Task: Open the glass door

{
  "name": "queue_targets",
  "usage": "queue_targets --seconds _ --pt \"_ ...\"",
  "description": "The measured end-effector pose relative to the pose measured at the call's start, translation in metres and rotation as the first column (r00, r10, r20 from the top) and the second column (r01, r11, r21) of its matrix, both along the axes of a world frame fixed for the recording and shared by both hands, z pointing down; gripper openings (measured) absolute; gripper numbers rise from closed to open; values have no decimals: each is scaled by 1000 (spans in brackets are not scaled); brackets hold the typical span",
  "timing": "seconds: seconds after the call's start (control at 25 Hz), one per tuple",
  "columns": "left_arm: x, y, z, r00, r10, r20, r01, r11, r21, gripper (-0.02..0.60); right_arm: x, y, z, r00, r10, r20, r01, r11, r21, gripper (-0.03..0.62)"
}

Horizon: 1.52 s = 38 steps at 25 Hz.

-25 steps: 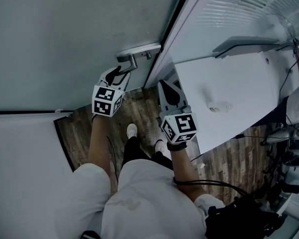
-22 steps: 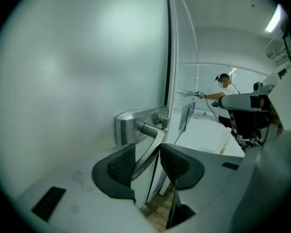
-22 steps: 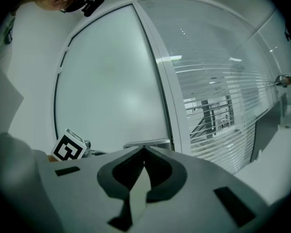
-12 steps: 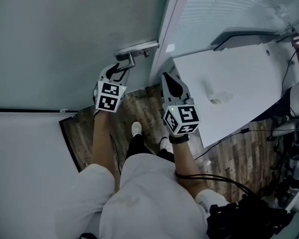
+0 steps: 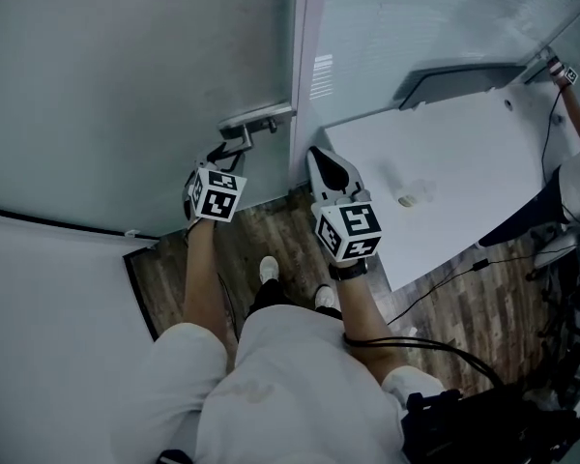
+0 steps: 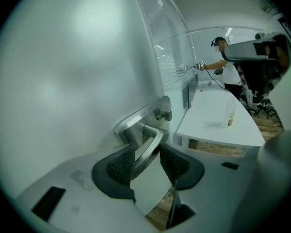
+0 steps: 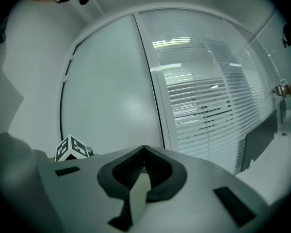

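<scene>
The frosted glass door (image 5: 126, 85) fills the upper left of the head view, and its metal lever handle (image 5: 256, 122) sits by the door's right edge. My left gripper (image 5: 224, 155) reaches up to the handle from below. In the left gripper view the lever handle (image 6: 153, 137) runs between the two pads (image 6: 121, 161) and my left gripper (image 6: 145, 152) is shut on it. My right gripper (image 5: 321, 155) hovers beside the door frame, right of the handle, touching nothing. In its own view my right gripper (image 7: 144, 149) is shut and empty, facing the door (image 7: 111, 91).
A white table (image 5: 464, 162) stands close on the right with a small bottle (image 5: 407, 200) on it. Slatted blinds (image 7: 208, 101) cover the glass wall beside the door. A white wall panel (image 5: 48, 307) is on the left. Cables (image 5: 435, 288) lie on the wood floor. Another person (image 6: 220, 57) stands far off.
The left gripper has rolled while staying on the lever handle and has drifted sideways with it. The right gripper has risen and moved closer to the door frame.
</scene>
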State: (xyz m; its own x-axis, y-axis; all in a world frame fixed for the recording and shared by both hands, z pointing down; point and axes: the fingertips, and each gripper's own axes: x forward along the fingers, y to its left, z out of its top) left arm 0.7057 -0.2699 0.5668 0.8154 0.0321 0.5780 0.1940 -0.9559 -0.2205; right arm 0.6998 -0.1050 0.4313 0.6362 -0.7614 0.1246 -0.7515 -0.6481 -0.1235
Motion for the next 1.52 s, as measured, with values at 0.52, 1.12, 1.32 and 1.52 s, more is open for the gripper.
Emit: queue_targets --seconds 0.52,1.12,1.32,1.52 --pt "-40 26 -2 997 -82 -9 82 996 37 150 -39 57 -16 998 -56 -13 57 998 32 3" --pt "-88 59 -9 966 -253 -44 257 954 157 148 -89 101 40 965 -250 76 249 968 27 3" --pt "-130 74 -9 973 -226 -56 232 959 160 147 -120 86 30 959 -282 39 280 959 33 3" --pt "-168 84 -5 985 -168 -46 173 973 154 147 -133 88 16 972 -235 -8 235 972 7 5"
